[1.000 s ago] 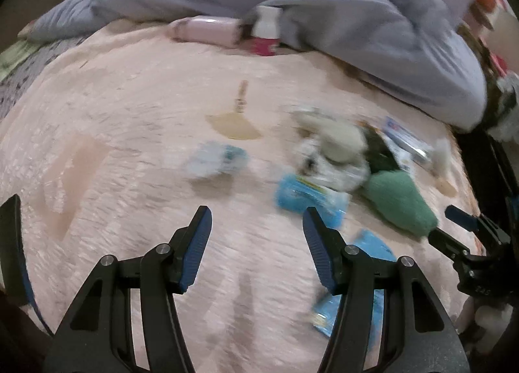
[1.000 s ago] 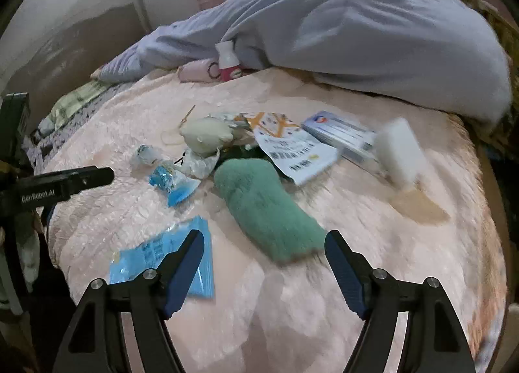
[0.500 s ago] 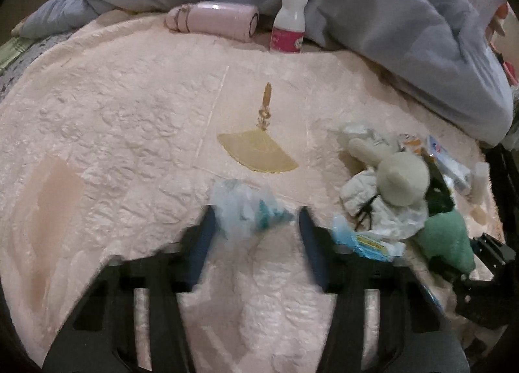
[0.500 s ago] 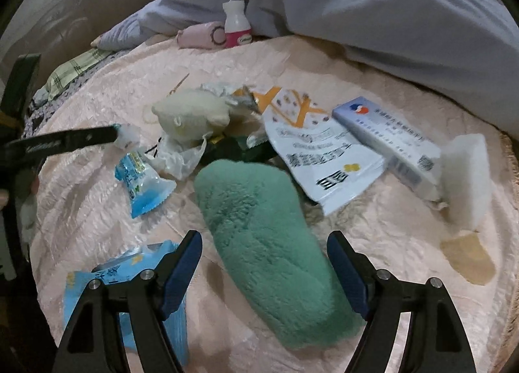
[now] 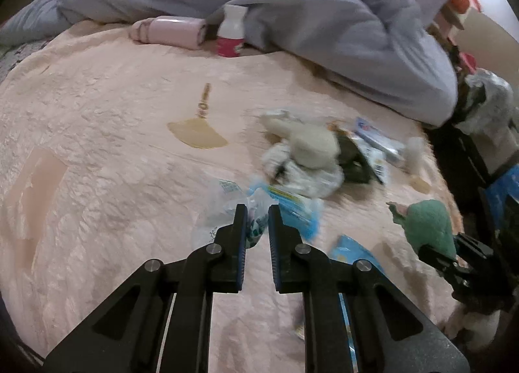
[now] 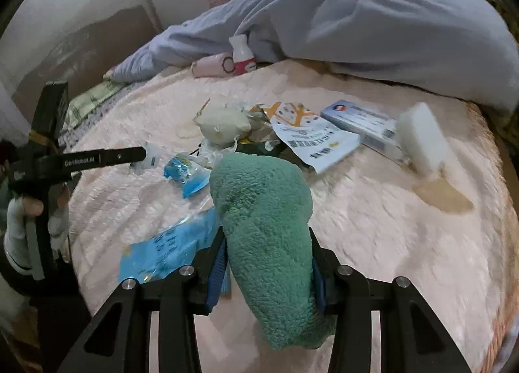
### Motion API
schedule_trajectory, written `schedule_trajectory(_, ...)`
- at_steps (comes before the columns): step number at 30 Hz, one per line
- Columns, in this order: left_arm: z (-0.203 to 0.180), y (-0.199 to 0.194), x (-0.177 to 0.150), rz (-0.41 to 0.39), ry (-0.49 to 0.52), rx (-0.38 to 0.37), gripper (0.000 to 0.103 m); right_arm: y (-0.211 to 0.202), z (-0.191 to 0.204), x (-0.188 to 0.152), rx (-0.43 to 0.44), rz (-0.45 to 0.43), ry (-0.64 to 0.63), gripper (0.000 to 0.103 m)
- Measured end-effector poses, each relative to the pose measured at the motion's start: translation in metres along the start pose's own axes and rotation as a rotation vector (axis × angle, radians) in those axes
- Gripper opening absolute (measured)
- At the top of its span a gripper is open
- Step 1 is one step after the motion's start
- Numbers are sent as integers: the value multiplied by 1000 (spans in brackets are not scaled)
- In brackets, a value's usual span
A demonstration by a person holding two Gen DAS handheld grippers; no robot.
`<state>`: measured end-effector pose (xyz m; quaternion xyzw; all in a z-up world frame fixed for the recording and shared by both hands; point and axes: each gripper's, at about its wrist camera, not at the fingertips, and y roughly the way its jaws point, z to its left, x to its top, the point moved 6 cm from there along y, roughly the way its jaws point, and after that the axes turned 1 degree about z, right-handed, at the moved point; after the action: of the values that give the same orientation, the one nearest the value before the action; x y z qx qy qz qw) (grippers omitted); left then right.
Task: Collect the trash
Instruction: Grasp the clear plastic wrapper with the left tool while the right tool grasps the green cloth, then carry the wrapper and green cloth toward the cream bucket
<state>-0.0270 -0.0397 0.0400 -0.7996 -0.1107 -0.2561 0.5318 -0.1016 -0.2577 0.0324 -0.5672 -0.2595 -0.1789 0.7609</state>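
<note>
- A rumpled grey-blue duvet [image 6: 373, 13] lay across the far end of a pink quilted bedspread [image 5: 107, 133]; every place below is given from that duvet.
- A fluffy green sock-shaped cloth [image 6: 266, 243] lay well out from the duvet, at the near edge of the litter. The right gripper [image 6: 267, 271] had it between its jaws, which were closing, the blue pads pressed into the pile on both sides.
- A flat blue plastic packet [image 6: 162, 253] lay just left of the green cloth, farther from the duvet than the rest of the pile.
- A white printed pouch [image 6: 311, 139] and a long white-and-blue carton [image 6: 356, 122] lay closer to the duvet, not touching it.
- A crumpled clear plastic wrapper with teal print [image 5: 223, 211], well out from the duvet, was pinched in the left gripper [image 5: 258, 211], whose jaws stood almost together.
- Judged from this, the step in hand was the grab: each tool had a piece.
- The next move probably called for lifting both clear and carrying them to a bin, which no view showed; the thin wrapper might slip.
</note>
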Motion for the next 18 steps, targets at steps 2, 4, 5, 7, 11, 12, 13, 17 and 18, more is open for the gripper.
schedule_trajectory(2, -10, -9, -5, -2, 15, -15, 10, -12, -1, -5, 0, -10, 14, 42)
schedule_trajectory(4, -23, -16, -10, -9, 41, -23, 10, -24, -3, -11, -6, -22, 26, 42)
schedule_trajectory(5, -31, -21, -13, -12, 54, -27, 10, -29, -3, -13, -8, -29, 33, 42)
schedule_trajectory(7, -42, -25, -18, -14, 67, -39, 10, -38, -7, -20, -11, -41, 57, 42)
schedule_trajectory(11, -74, -32, -30, -14, 114, -66, 10, -51, -11, -33, -26, -47, 84, 42)
schedule_trajectory(12, -82, -33, -32, -16, 127, -71, 10, -54, -13, -36, -29, -48, 85, 42)
schedule_trajectory(13, -91, -34, -35, -19, 141, -78, 10, -58, -14, -39, -35, -52, 88, 42)
schedule_trajectory(17, -124, -36, -43, -17, 180, -120, 10, -75, -22, -47, -58, -67, 103, 42)
schedule_trajectory(18, -131, -36, -44, -16, 190, -129, 10, -80, -25, -50, -64, -72, 108, 42)
